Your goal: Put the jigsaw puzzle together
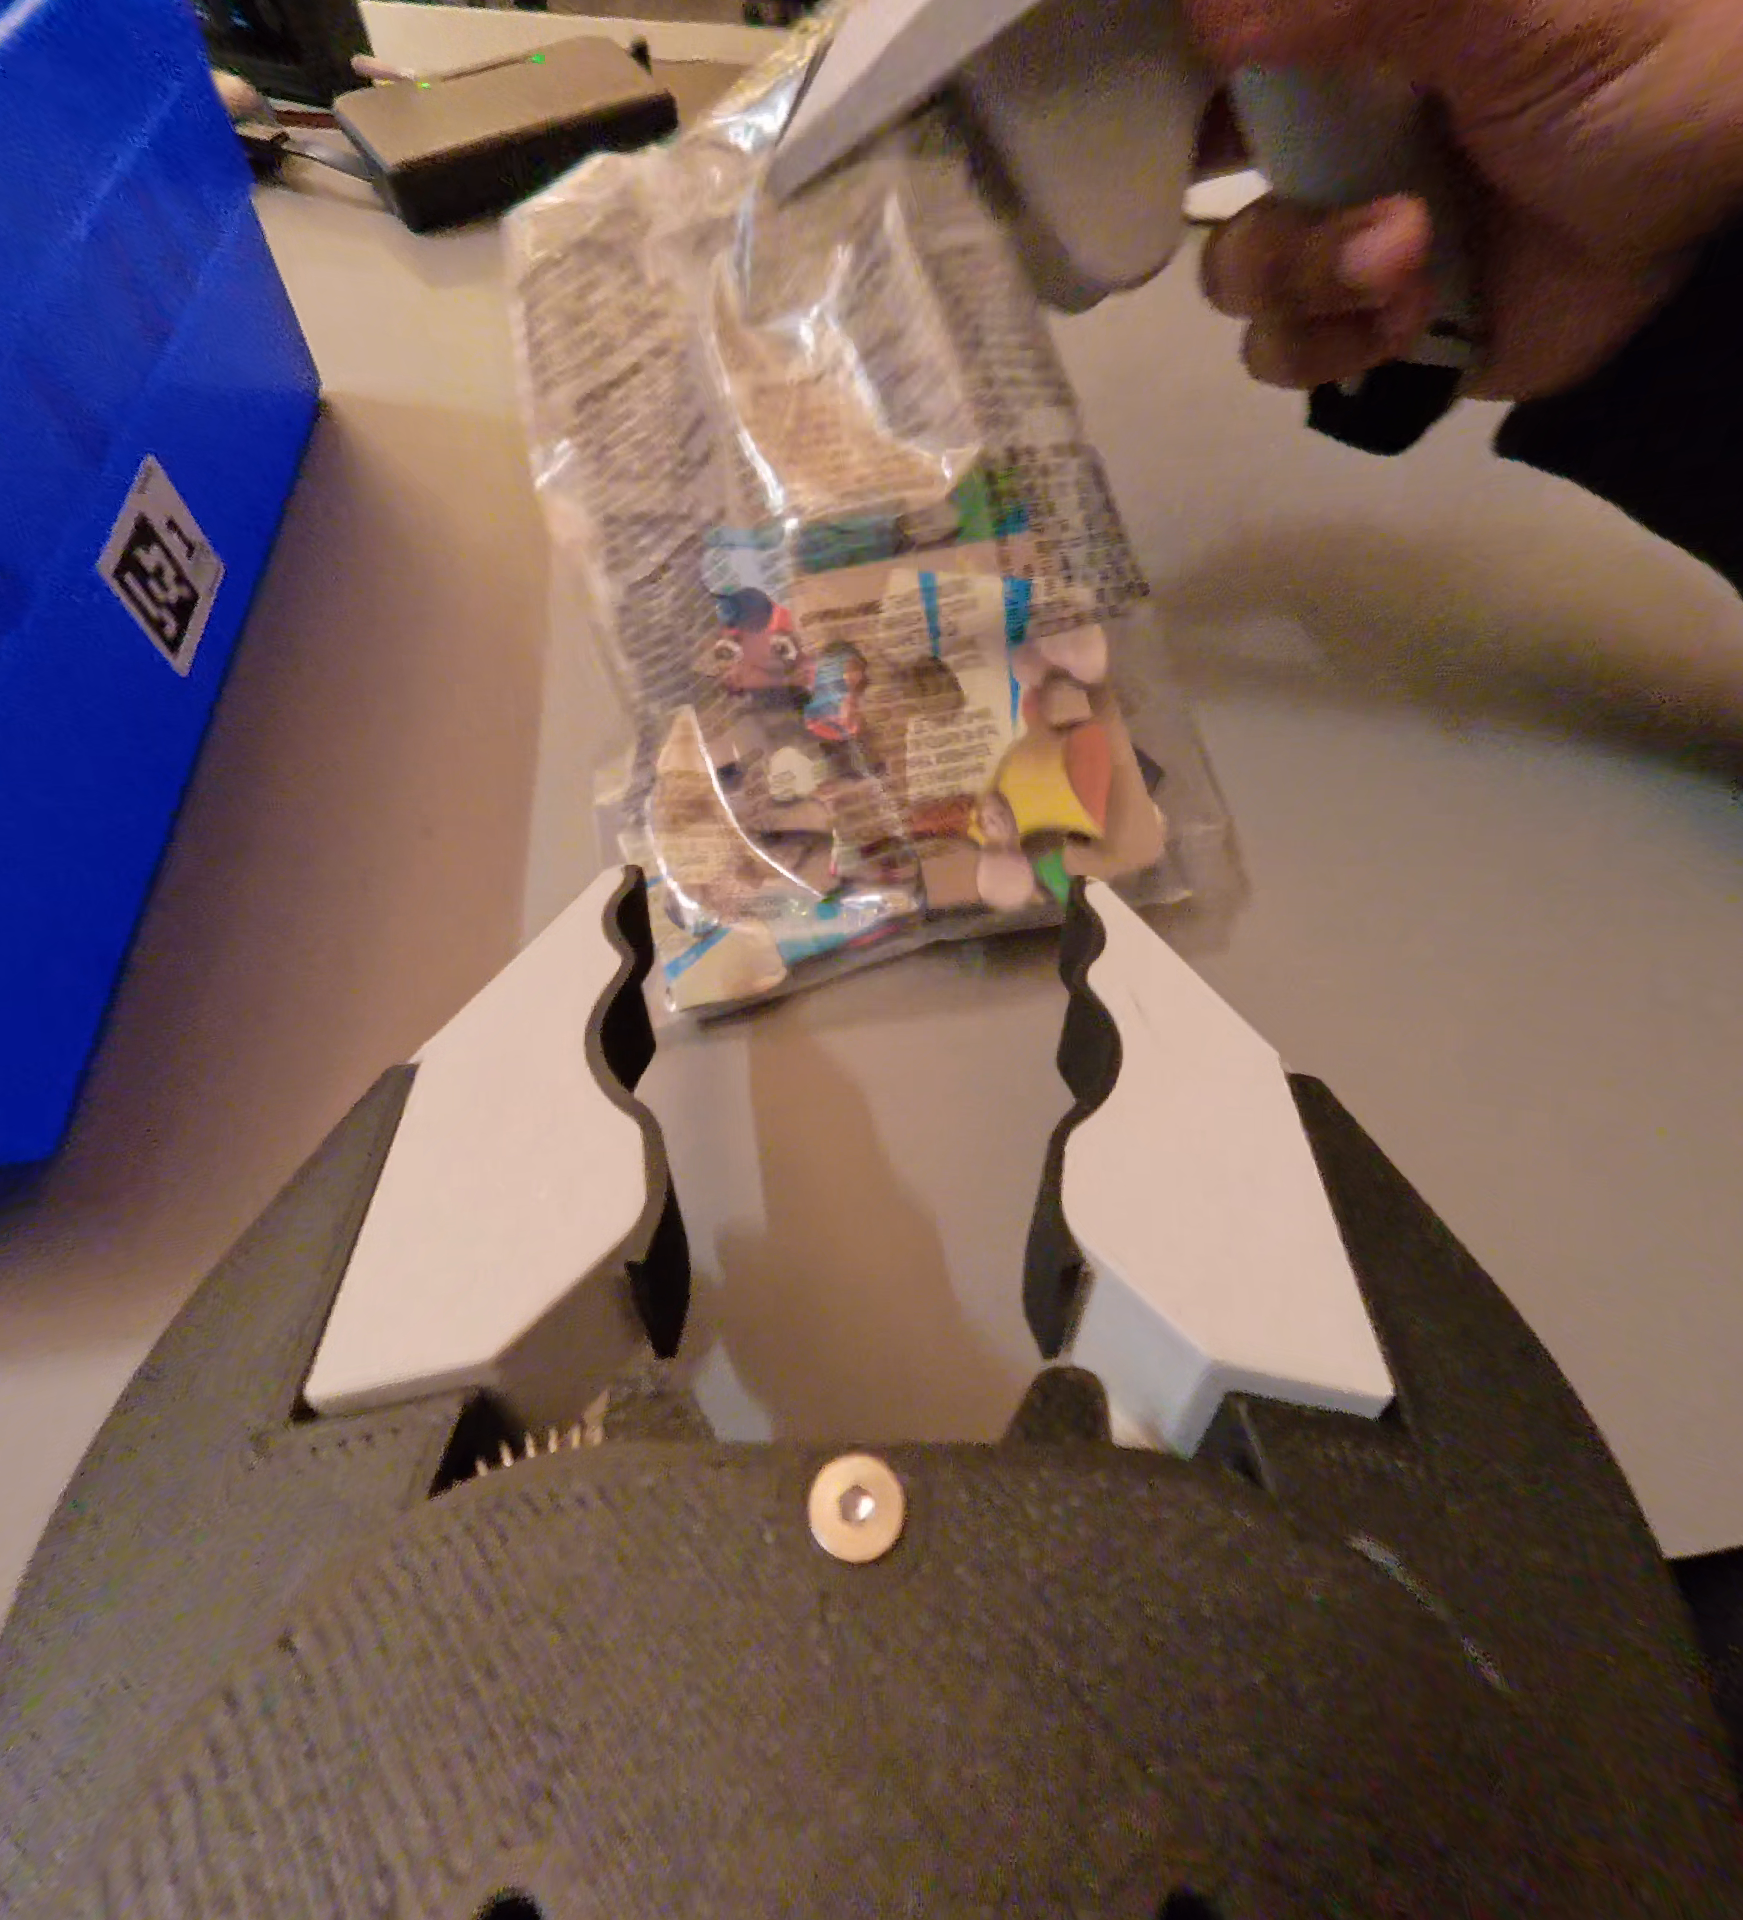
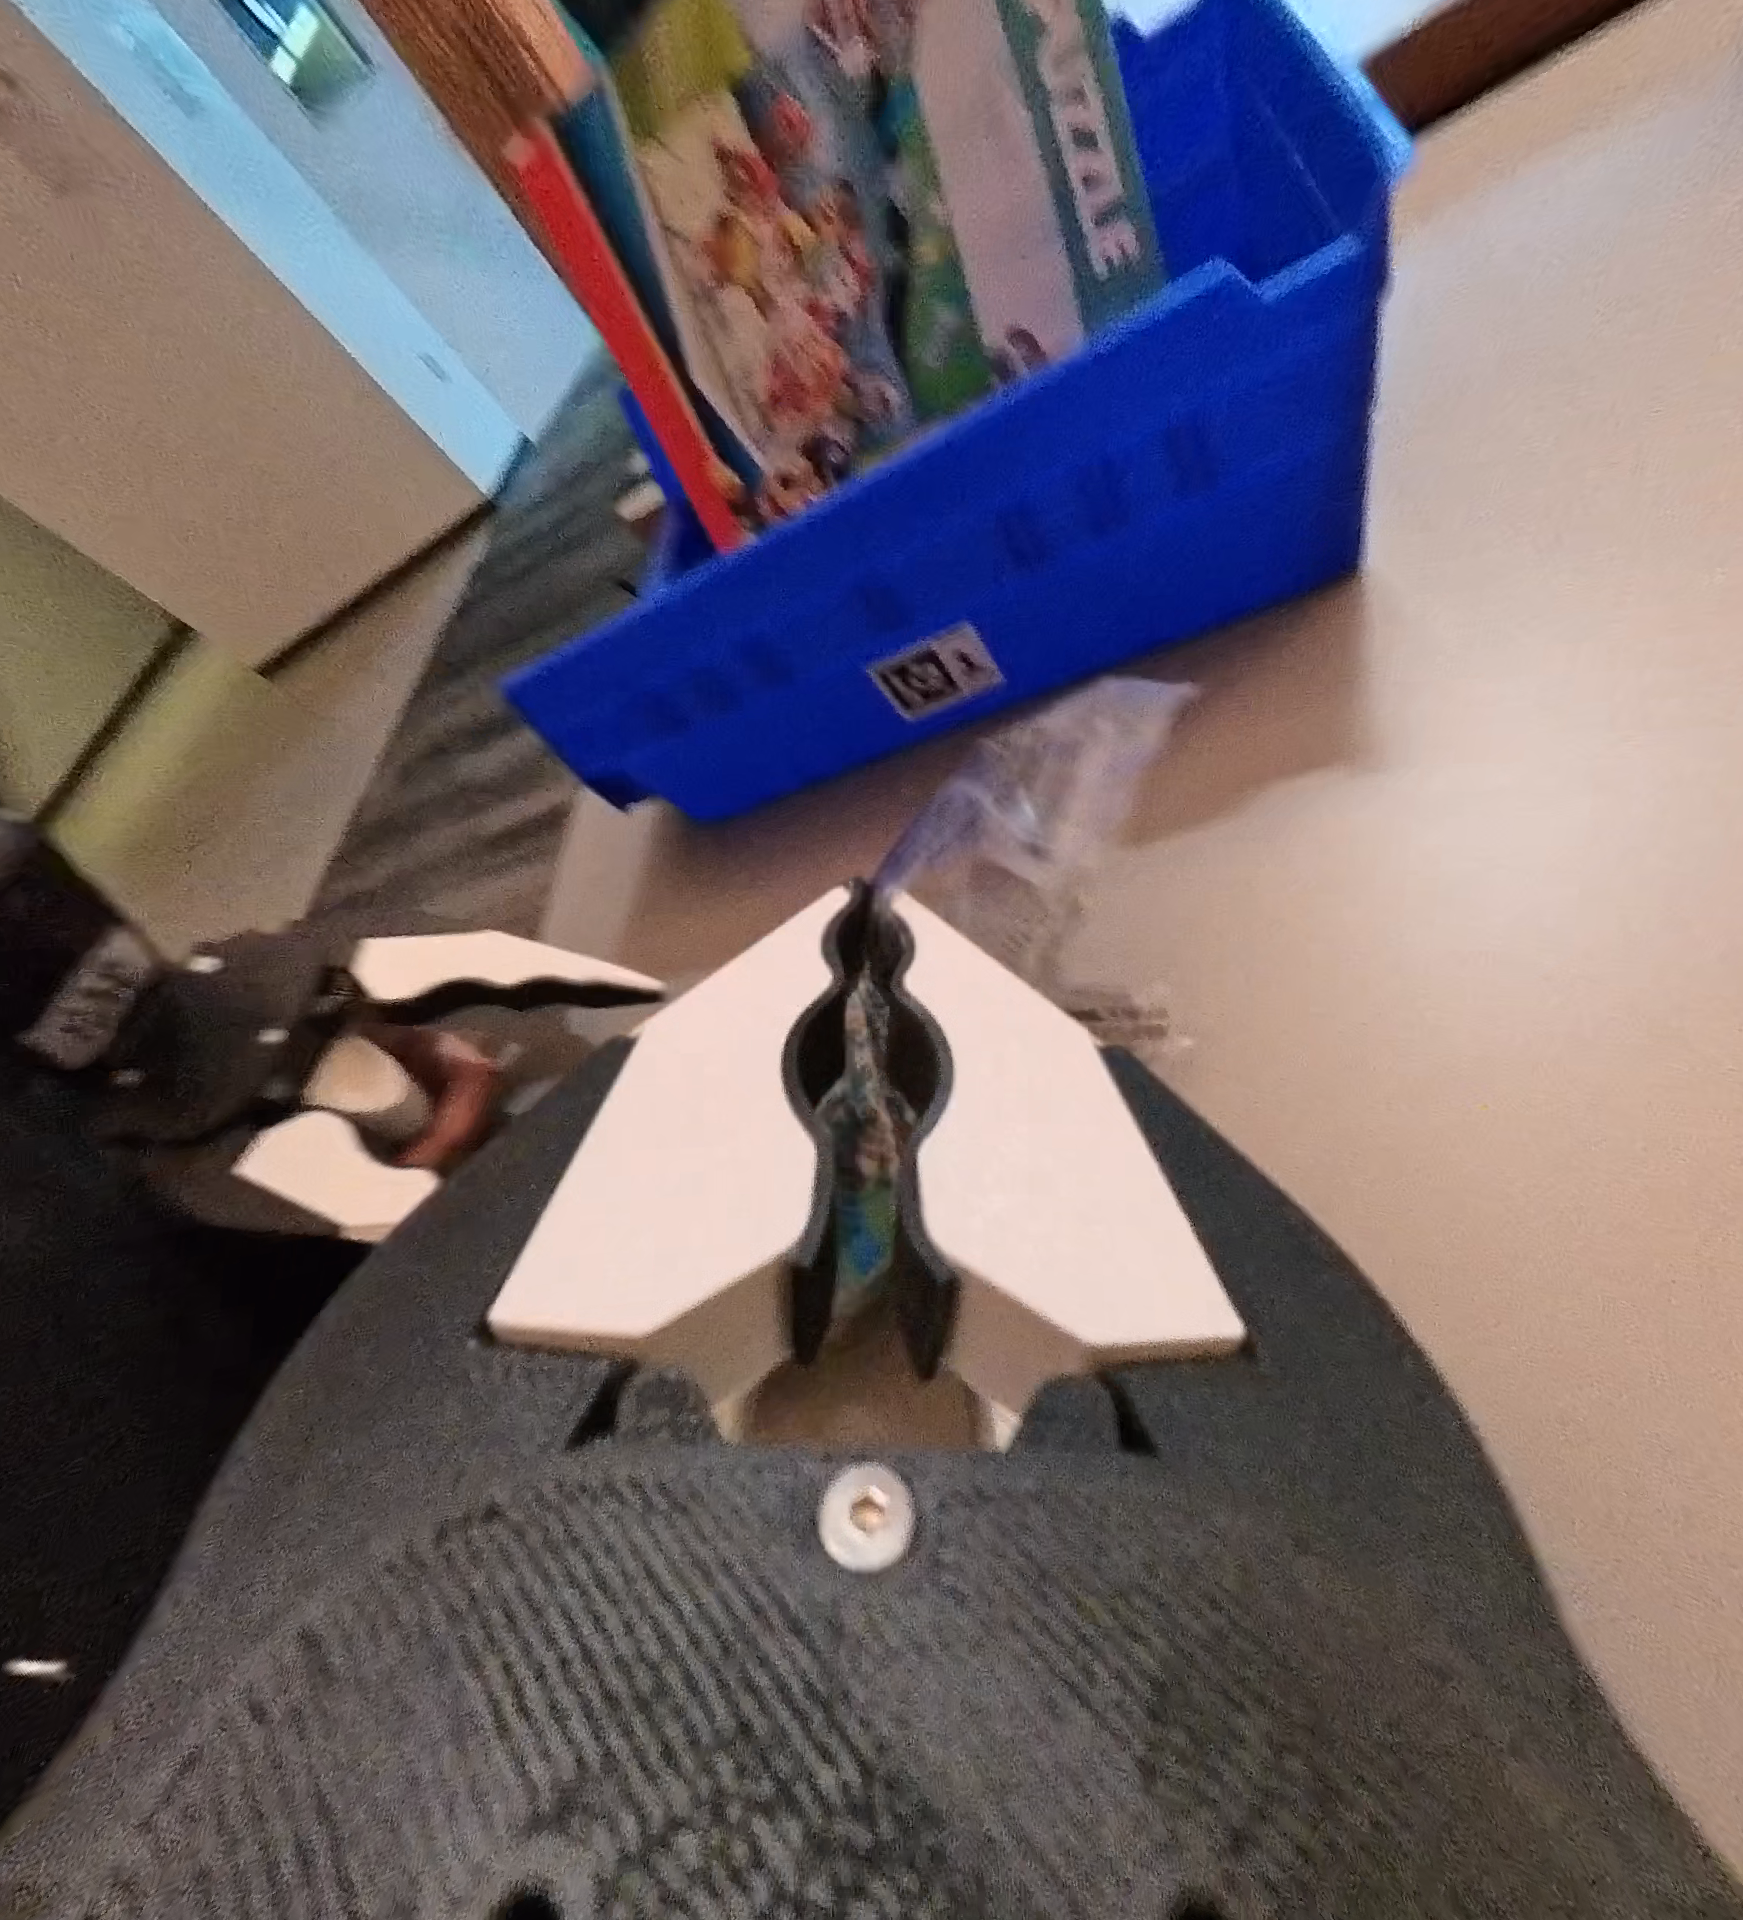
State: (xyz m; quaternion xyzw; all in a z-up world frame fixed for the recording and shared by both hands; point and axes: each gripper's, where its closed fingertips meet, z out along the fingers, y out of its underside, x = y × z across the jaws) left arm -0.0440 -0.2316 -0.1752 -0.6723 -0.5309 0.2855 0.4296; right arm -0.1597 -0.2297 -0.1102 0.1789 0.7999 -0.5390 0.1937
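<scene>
While your left gripper [image 1: 851, 914] hangs with its fingers spread wide, the clear bag of coloured pieces [image 1: 846, 665] dangles ahead of it, its bottom edge level with the tips and neither pad pressing on it. Up top, your right hand [image 1: 1532, 187] holds the other gripper at the bag's upper end, beside the blue bin [image 1: 67, 520] on the table [image 1: 1469, 987].

Over to the right wrist view: your right gripper [image 2: 872, 904] has its fingers pressed together, pinching the bag's plastic [image 2: 1043, 769] between the pads. The bin [image 2: 950, 582], with boxes [image 2: 846, 260] standing in it, sits just beyond.
</scene>
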